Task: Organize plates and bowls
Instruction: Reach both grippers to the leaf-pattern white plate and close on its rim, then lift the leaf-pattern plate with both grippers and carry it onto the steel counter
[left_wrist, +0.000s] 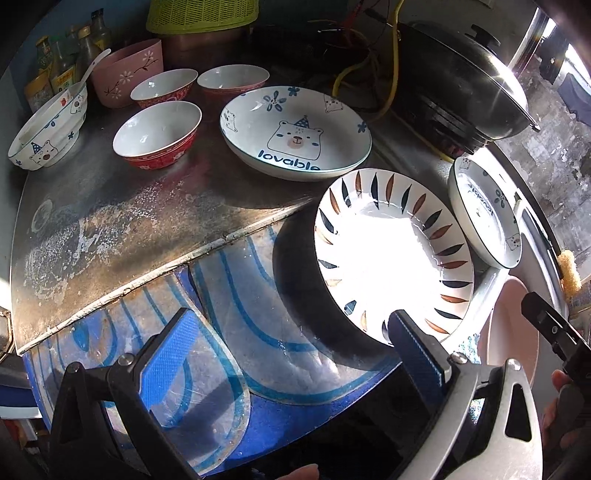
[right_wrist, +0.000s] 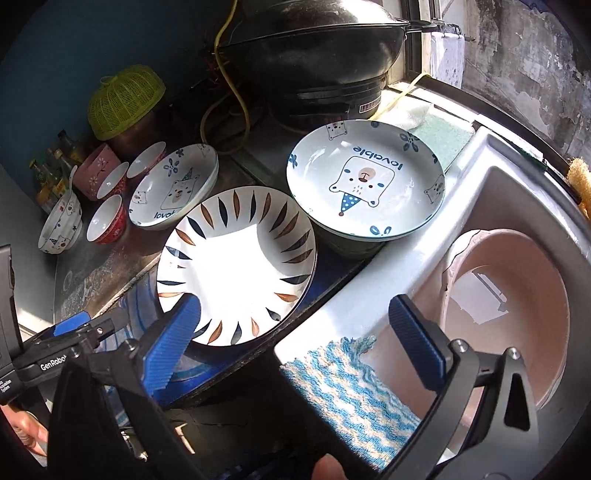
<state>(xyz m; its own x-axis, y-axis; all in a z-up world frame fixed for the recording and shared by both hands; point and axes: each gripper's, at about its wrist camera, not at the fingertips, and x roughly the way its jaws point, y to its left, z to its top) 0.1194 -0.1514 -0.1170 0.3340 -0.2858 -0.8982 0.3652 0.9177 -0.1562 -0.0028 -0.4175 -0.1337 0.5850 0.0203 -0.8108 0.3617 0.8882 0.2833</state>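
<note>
A leaf-pattern plate (left_wrist: 391, 254) (right_wrist: 236, 266) lies at the counter's near right, in bright sun. A bear "lovable" plate (left_wrist: 295, 133) (right_wrist: 173, 186) lies behind it. A second bear plate (left_wrist: 485, 214) (right_wrist: 365, 181) rests on something dark beside the sink. Red bowls (left_wrist: 157, 134) (right_wrist: 107, 219), a bear bowl with a spoon (left_wrist: 48, 129) (right_wrist: 61, 223) and a pink cup (left_wrist: 127, 72) stand at the back left. My left gripper (left_wrist: 291, 343) is open, its right finger by the leaf plate's near rim. My right gripper (right_wrist: 295, 332) is open, empty, over the sink edge.
A black wok with lid (left_wrist: 465, 85) (right_wrist: 317, 48) sits at the back with yellow cables. A green basket (right_wrist: 125, 99) and bottles (left_wrist: 55, 62) stand at the back left. The sink (right_wrist: 491, 155) holds a pink basin (right_wrist: 509, 295). A blue-white cloth (right_wrist: 351, 384) hangs over the sink rim.
</note>
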